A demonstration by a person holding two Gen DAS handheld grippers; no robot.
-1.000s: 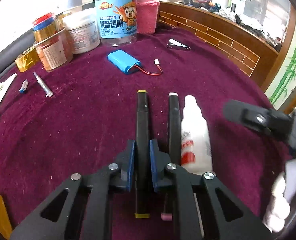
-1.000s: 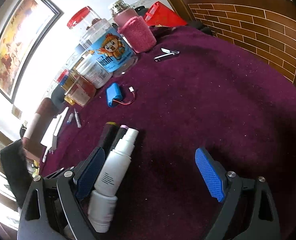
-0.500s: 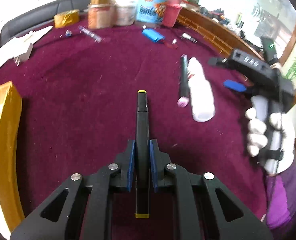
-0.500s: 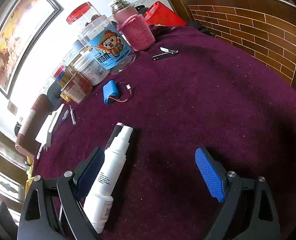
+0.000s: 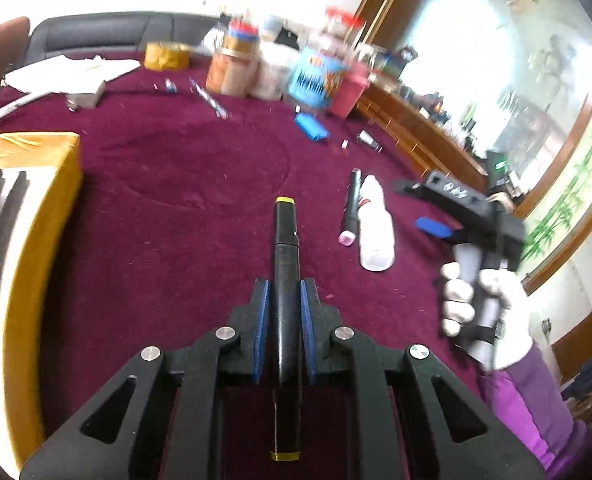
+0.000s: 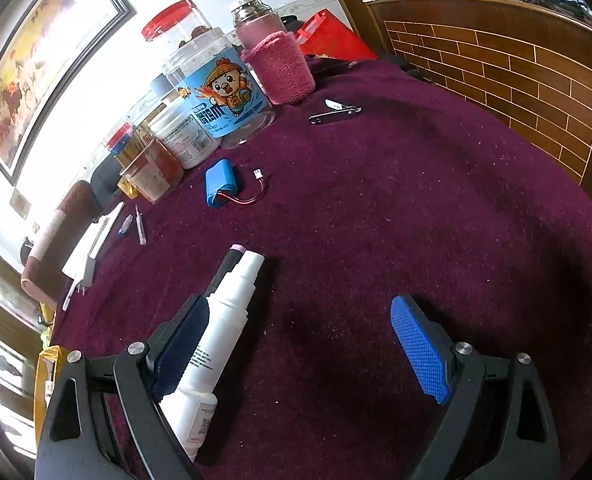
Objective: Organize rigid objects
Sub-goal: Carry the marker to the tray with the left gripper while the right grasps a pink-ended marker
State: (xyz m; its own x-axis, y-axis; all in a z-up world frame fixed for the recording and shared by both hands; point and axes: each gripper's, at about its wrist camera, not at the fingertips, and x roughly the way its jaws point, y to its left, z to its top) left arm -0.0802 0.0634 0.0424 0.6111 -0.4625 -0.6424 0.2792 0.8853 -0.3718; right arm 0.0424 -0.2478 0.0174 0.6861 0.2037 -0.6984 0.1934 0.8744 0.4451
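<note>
The left gripper [image 5: 284, 320] is pinching the black marker [image 5: 284, 280] along its own pointing line, and the yellow box [image 5: 36, 240] lies to its left. The right gripper [image 6: 296, 344] is spread wide, with the white bottle [image 6: 216, 328] on the desk [image 6: 415, 200] just beside its left finger, its long axis pointing away.

The left hand-held gripper [image 5: 284, 312] is pinching its blue pads [image 5: 261, 320] close together and pointing forward and downward. The right hand-held gripper [image 6: 299, 356] is standing wide open, its pads [image 6: 417, 354] far apart and tilted downward. A white-gloved right hand [image 5: 483, 312] is wrapping around that gripper's handle, with what is probably a purple sleeve [image 5: 523, 412] trailing behind it, somewhat blurred.
</note>
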